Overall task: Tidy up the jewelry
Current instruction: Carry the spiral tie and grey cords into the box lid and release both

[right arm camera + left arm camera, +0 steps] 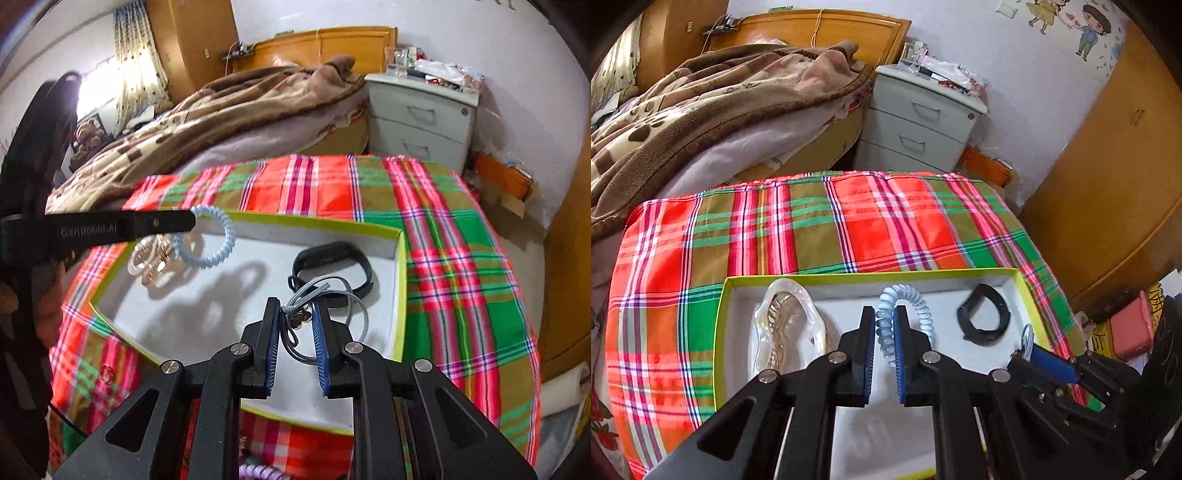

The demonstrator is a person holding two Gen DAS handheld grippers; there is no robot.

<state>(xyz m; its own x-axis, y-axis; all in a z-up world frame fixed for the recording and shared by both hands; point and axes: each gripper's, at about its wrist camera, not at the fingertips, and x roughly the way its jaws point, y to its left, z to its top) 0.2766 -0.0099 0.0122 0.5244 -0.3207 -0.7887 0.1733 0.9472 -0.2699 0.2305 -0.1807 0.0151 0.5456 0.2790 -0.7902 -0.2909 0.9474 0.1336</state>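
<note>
A shallow box [718, 325] with a lime-green rim and a white floor sits on a counter covered by a red, green and pink plaid cloth [820, 229].

The left tongs [885, 334] are closed on a pale blue spiral hair tie [905, 299], pinching one side of the coil between the blue pads while the rest arcs up and to the right. In the right wrist view the same tie [207, 236] hangs as an open ring off the tip of the left tongs [192, 220], raised above the left part of the box [400, 258], where it throws a looped shadow onto the white floor.

The right tongs [295, 325] are narrowed around a grey elastic hair band [325, 291] at its knot, where small gold beads sit; its thin loops trail out to the right and down between the pads, lying on the box floor. Seen from the left wrist, the right tongs [1027, 349] reach in at the box's right edge.

Inside the box, a clear plastic hair claw [786, 328] with gold-toned teeth lies at the left, and a black fitness band [984, 317] lies at the right, just behind the grey band. A lilac spiral hair tie [255, 472] shows at the lower edge of the right wrist view, outside the box.

Behind the counter stand a bed with a brown paw-print blanket [701, 96] and a pale nightstand [919, 118] with three drawers.
</note>
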